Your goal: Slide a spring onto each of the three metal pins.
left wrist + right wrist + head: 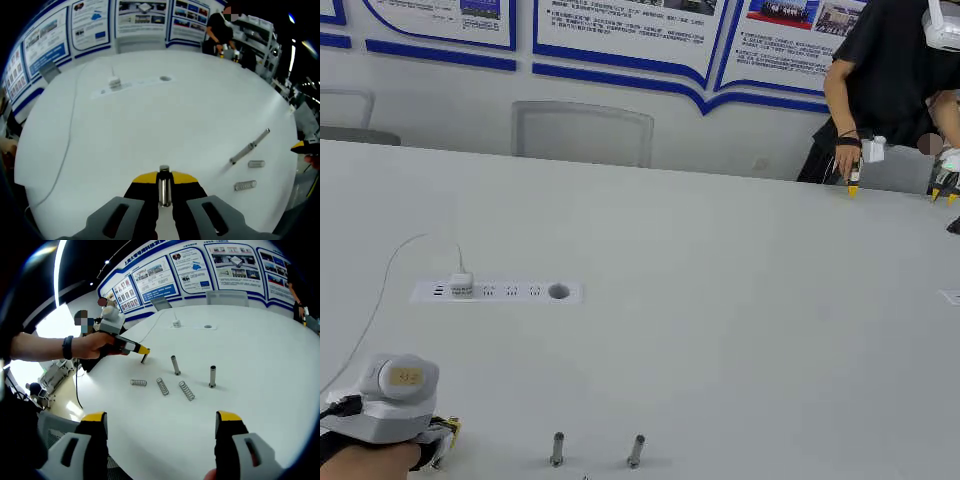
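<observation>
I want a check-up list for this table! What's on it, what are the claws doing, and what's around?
Surface: white table, mostly bare.
Job's things: three springs lying loose; two pins standing free; third pin in the left claw.
Clutter: nothing seen.
Grippers: left claw shut on the third pin; right claw wide open, holding nothing.
Cables: white cable from a charger in the power strip.
Surroundings: posters, chairs, another person with grippers.

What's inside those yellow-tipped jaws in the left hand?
A short silver metal pin, clamped by the left gripper. The jaws cover part of its length.
</observation>
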{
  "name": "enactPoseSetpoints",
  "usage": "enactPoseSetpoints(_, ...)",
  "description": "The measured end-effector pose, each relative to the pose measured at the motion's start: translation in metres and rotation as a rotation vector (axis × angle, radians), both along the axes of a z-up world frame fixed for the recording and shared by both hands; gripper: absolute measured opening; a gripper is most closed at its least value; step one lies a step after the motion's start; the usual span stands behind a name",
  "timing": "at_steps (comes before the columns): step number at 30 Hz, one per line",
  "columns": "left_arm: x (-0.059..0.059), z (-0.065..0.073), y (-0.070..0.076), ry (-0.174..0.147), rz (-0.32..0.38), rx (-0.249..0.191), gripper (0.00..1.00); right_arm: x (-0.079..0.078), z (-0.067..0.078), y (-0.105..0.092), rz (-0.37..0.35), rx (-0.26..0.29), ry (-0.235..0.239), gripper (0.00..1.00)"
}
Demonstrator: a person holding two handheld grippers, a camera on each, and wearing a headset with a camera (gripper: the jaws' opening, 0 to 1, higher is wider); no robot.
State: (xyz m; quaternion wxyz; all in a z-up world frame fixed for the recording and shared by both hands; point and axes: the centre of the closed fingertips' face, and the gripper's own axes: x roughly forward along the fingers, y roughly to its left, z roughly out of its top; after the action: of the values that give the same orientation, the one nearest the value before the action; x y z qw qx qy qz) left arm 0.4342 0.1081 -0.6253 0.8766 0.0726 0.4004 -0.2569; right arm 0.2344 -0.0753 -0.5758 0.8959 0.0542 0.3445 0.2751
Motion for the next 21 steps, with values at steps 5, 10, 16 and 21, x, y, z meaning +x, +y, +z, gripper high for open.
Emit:
enactPoseSetpoints(5, -0.004, 0.004, 0.003, -0.013, 0.001, -0.007, 0.07, -0.001, 0.0, 0.001, 0.004, 0.001, 0.0, 0.9)
enactPoseSetpoints(10, -0.01, 0.009, 0.005, -0.023, -0.008, -0.009, 0.07, -0.001, 0.002, 0.001, 0.002, 0.005, -0.005, 0.9)
enactPoseSetpoints(16, -0.016, 0.012, 0.008, -0.027, -0.007, -0.015, 0.07, -0.001, 0.004, 0.002, -0.004, 0.009, -0.008, 0.9)
enactPoseSetpoints(21, -0.023, 0.011, 0.009, -0.034, -0.017, -0.004, 0.07, -0.001, 0.003, 0.005, 0.003, 0.011, -0.006, 0.89)
